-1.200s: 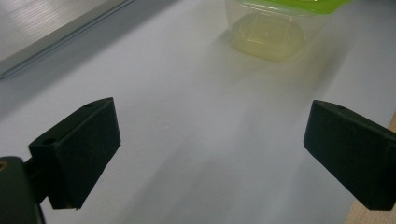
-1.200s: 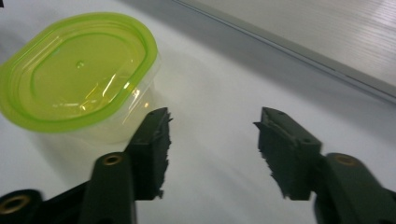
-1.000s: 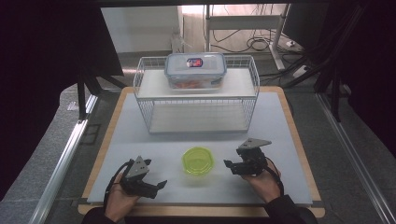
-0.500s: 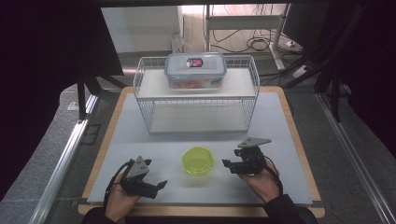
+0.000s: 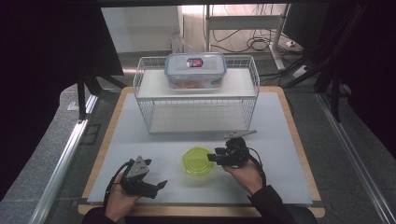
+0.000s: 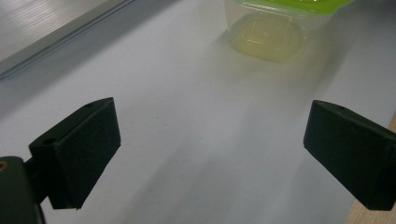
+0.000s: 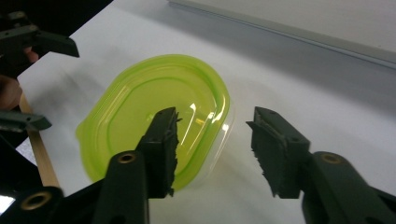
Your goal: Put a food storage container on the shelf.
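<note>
- The small clear container with a lime-green lid (image 5: 198, 160) stands on the white table (image 5: 280, 135), just below the middle of the high view, between the two hands.
- The right tongs (image 5: 215, 157) reach in from the right of that container, their tips at the lid's right edge. In the right gripper view the right tongs (image 7: 212, 140) straddle the rim: one jaw hangs over the green lid (image 7: 154, 112), the other outside the container over the bare table. Their jaws have just been closing and stand about half apart, the rim between them; the pads do not press on it yet.
- The left tongs (image 5: 159, 184) sit low at the lower left of the high view, pointing right, well apart from the container. In the left gripper view the left tongs (image 6: 210, 149) stand wide apart with nothing but table between them, and the container (image 6: 275, 32) is at the top of the frame.
- At the top centre of the high view a white wire rack (image 5: 196, 105) stands on the table; on its upper shelf rests a clear lidded food box (image 5: 195, 70) with something orange inside.
- A wooden edge (image 5: 299, 135) borders the white table top.
</note>
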A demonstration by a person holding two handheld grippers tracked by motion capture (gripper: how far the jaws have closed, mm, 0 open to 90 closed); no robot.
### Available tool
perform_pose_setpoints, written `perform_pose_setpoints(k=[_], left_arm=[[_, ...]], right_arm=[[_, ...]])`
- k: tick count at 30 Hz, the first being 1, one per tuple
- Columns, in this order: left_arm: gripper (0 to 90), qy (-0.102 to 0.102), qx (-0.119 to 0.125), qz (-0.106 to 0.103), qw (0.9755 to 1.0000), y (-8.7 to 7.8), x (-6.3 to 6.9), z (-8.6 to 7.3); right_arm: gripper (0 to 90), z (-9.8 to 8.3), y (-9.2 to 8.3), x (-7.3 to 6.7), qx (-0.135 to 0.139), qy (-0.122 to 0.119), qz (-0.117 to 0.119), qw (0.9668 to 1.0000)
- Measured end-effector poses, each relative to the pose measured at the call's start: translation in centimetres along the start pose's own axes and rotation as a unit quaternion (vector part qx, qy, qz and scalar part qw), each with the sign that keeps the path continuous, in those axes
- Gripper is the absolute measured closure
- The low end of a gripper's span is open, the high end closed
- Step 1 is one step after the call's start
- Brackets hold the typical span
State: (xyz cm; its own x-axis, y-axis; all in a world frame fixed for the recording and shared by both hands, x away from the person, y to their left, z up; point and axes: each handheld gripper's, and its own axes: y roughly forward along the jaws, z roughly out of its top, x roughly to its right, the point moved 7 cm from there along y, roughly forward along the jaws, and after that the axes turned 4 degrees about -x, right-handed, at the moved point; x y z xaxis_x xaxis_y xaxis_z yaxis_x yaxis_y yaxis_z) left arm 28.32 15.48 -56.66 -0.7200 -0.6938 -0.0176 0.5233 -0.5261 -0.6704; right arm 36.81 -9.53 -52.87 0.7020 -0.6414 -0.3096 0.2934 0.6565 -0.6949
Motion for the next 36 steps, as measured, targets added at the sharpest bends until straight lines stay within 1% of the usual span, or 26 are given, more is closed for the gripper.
perform_pose_setpoints(k=[1,3,4,7,9,12,13,14,15,18,21,25,29,30,32,34,36], left_arm=[[3.8,0.0,0.0,0.0,1.0,0.0,0.0,0.0],[3.8,0.0,0.001,0.0,1.0,0.0,0.0,0.0],[3.9,0.0,0.001,0.0,1.0,0.0,0.0,0.0],[3.9,0.001,0.001,-0.001,1.0,0.0,0.0,0.0],[3.9,-0.001,0.002,0.0,1.0,0.0,0.0,0.0],[4.0,0.0,0.002,0.0,1.0,0.0,0.0,0.0],[4.0,0.0,0.002,0.0,1.0,0.0,0.1,0.0],[4.0,0.001,0.002,0.0,1.0,0.0,0.1,0.0],[4.0,0.001,0.002,0.0,1.0,0.0,0.1,0.0],[4.1,0.001,0.002,0.0,1.0,0.0,0.1,0.0],[4.1,0.001,0.003,0.0,1.0,0.0,0.1,0.0],[4.1,0.002,0.003,0.001,1.0,-0.1,0.1,0.1],[4.1,0.002,0.004,0.001,1.0,-0.1,0.0,0.1],[4.1,0.002,0.003,0.001,1.0,-0.1,0.0,0.1],[4.1,0.002,0.003,0.001,1.0,-0.1,0.1,0.1],[4.1,0.003,0.004,0.002,1.0,-0.1,0.0,0.1],[4.1,0.001,0.007,0.002,1.0,-0.1,0.0,0.1]], right_arm=[[57.1,0.1,0.2,0.1,-0.002,0.005,0.004,1.0],[60.3,0.1,0.5,0.3,-0.008,0.025,0.014,0.9995],[61.6,0.1,0.7,0.5,-0.01,0.038,0.025,0.9989],[65.9,0.0,0.9,0.6,-0.009,0.064,0.05,0.9967],[68.5,0.0,0.9,0.7,-0.009,0.076,0.06,0.9952],[73.2,-0.2,1.0,0.8,-0.013,0.089,0.065,0.9938],[75.6,-0.2,1.0,0.8,-0.012,0.098,0.075,0.9923],[78.8,-0.2,1.0,0.8,-0.011,0.101,0.085,0.9912],[79.8,-0.1,1.0,0.7,-0.009,0.105,0.098,0.9896],[81.0,0.0,1.0,0.4,-0.015,0.112,0.115,0.987],[82.1,0.2,0.9,0.1,-0.011,0.125,0.141,0.9821],[82.4,0.4,0.7,0.0,-0.013,0.118,0.136,0.9835],[82.6,0.8,0.3,0.2,-0.003,0.117,0.132,0.9844],[82.7,0.8,0.2,0.3,-0.001,0.117,0.133,0.9842],[82.7,1.0,-0.1,0.3,0.003,0.124,0.139,0.9825],[82.8,1.3,-0.4,0.3,0.009,0.123,0.14,0.9825],[82.8,1.5,-0.7,0.4,0.016,0.125,0.143,0.9817]])
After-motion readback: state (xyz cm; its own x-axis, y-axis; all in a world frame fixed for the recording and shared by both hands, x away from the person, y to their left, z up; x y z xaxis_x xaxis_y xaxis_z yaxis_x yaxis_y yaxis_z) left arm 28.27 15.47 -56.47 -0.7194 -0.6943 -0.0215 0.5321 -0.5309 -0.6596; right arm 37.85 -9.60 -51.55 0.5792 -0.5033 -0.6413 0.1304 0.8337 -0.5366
